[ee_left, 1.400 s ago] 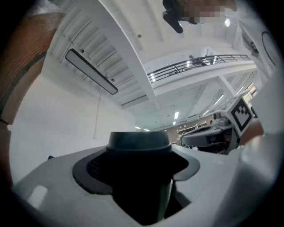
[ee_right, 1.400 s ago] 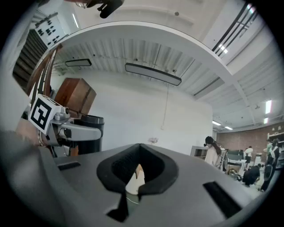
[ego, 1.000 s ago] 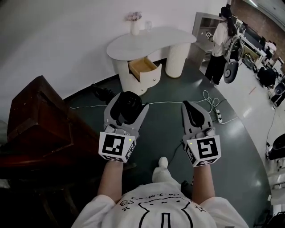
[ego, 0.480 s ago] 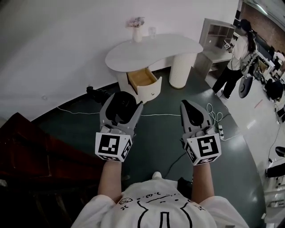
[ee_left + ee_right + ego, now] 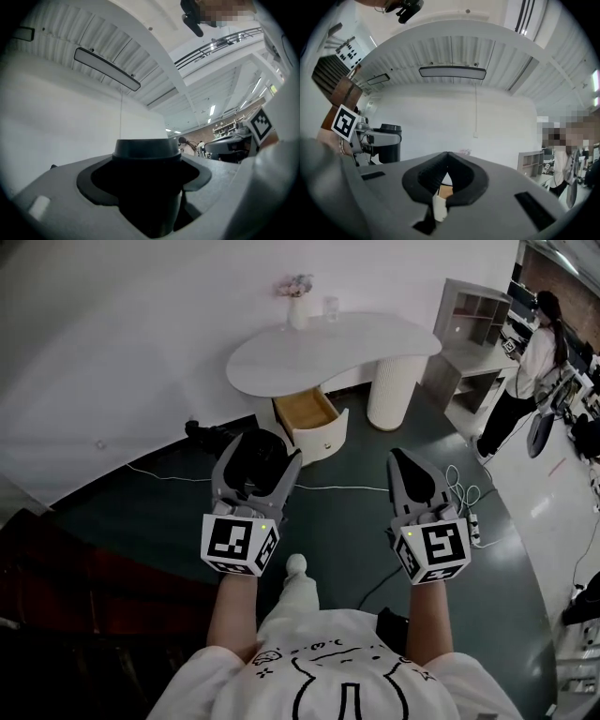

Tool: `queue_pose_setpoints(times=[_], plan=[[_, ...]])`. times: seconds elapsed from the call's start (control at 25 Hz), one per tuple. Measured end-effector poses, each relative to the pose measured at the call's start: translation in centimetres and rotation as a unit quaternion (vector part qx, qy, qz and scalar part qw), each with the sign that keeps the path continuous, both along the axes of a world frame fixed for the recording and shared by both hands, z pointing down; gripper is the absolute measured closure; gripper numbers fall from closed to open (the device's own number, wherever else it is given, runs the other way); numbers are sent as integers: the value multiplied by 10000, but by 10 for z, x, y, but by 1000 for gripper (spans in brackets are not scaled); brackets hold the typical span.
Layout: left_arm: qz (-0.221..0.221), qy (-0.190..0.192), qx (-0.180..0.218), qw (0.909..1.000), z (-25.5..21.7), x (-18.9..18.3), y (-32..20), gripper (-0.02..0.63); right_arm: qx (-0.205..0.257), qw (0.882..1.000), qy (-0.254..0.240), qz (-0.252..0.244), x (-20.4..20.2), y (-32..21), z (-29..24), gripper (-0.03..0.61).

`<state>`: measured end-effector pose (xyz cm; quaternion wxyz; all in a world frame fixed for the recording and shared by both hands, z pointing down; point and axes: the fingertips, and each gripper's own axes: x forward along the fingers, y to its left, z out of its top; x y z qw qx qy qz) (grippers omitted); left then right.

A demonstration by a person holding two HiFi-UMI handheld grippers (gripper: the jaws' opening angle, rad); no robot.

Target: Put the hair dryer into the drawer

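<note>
The black hair dryer [image 5: 256,465] is clamped between the jaws of the left gripper [image 5: 265,446]. The right gripper [image 5: 401,463] is held beside it, its jaws pressed together on nothing. The open drawer [image 5: 307,411] of the white table [image 5: 375,334] is seen ahead of both grippers, well apart from them.

Ahead of me a white curved table [image 5: 375,343] stands on the dark green floor [image 5: 347,512]. A vase of flowers [image 5: 298,307] and a glass [image 5: 332,307] stand near its back edge, just beside each other. Its drawer [image 5: 309,413] hangs open underneath. A white cable [image 5: 159,472] and a power strip [image 5: 472,526] lie on the floor.
</note>
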<state>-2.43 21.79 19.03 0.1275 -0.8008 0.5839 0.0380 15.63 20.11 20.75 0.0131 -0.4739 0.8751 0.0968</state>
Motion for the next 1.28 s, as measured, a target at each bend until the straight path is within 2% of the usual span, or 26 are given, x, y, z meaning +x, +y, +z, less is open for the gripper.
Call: queue_pose_setpoints(times=[0.24, 0.56, 0.76, 1.0, 1.28], plan=[[-93, 93, -20, 9999, 4, -27, -52, 268, -78, 9997, 207, -49, -19, -47, 8, 577], [-94, 180, -158, 9997, 19, -69, -154, 268, -159, 9995, 240, 139, -50, -146, 14, 576], [50, 145, -207, 9997, 24, -98, -230, 268, -335, 9986, 305, 273, -82, -222, 27, 577], [235, 276, -413, 9985, 39, -131, -315, 268, -478, 9973, 484, 290, -127, -299, 37, 577], [422, 511, -522, 9964, 53, -160, -385, 268, -600, 9951, 659, 424, -157, -357, 42, 577]])
